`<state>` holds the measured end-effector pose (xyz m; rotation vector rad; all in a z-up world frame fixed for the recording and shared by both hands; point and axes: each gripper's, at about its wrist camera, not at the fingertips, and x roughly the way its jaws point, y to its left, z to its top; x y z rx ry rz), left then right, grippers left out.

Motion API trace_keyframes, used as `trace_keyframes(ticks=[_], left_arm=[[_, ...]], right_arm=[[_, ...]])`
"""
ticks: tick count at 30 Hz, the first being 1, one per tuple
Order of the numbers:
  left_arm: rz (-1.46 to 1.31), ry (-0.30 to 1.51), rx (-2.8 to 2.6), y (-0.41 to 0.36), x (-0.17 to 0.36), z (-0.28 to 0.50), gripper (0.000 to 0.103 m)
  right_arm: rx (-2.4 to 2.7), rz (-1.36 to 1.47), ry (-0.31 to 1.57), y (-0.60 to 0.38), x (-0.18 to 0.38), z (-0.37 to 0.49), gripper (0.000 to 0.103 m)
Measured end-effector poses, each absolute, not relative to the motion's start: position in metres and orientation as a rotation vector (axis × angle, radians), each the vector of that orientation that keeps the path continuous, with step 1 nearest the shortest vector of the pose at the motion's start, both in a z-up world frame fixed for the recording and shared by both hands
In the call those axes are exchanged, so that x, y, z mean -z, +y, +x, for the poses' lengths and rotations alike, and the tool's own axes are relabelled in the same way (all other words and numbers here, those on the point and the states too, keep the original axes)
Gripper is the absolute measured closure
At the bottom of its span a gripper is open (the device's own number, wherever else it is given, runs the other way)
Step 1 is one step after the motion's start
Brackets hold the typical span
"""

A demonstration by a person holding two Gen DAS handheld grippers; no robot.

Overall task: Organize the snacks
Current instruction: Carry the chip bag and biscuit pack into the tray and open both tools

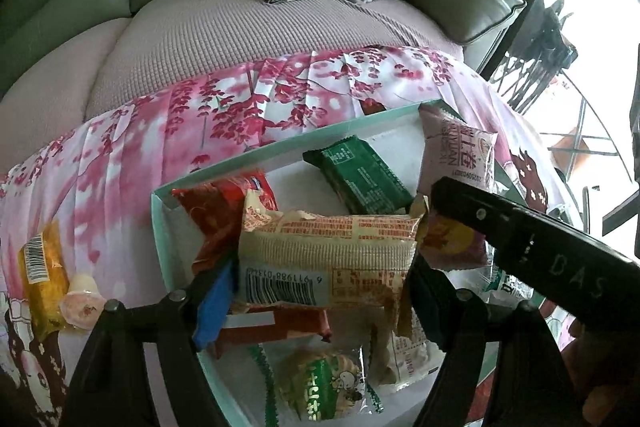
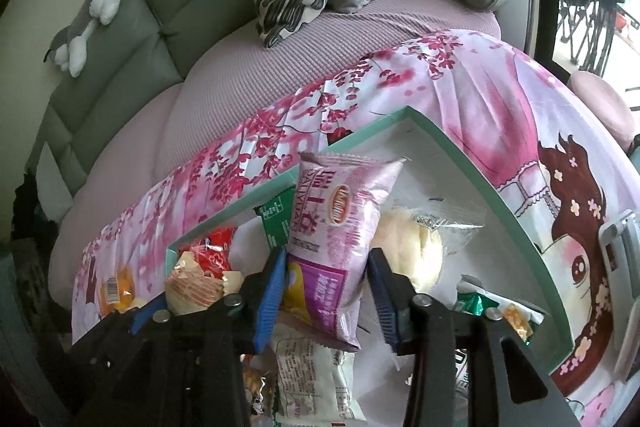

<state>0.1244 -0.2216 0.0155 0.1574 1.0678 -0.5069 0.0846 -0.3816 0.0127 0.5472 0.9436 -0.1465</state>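
The left claw (image 1: pixel 320 291) stands wide around a cream snack packet (image 1: pixel 328 255) lying crosswise between its fingers over the teal-rimmed box (image 1: pixel 160 227); whether the pads press on it cannot be told. The right claw (image 2: pixel 328 291) stands partly open, its right pad clear of the pink snack packet (image 2: pixel 340 227) standing between its fingers inside the same box, which rests on the floral cloth (image 2: pixel 460 95).
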Motion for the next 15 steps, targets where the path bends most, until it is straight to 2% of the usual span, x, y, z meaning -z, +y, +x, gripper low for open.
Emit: trace_keyframes(ticks=[10,15], left_arm=[[0.129,1.002,0.517,-0.211,-0.038,0.113,0.007],[0.093,0.973,0.491,-0.195,-0.049,0.107,0.007]], right_arm=[[0.173,0.543,0.904,-0.391,-0.032,0.070,0.047],[0.186,0.538,0.915,-0.390,-0.032,0.061,0.043]])
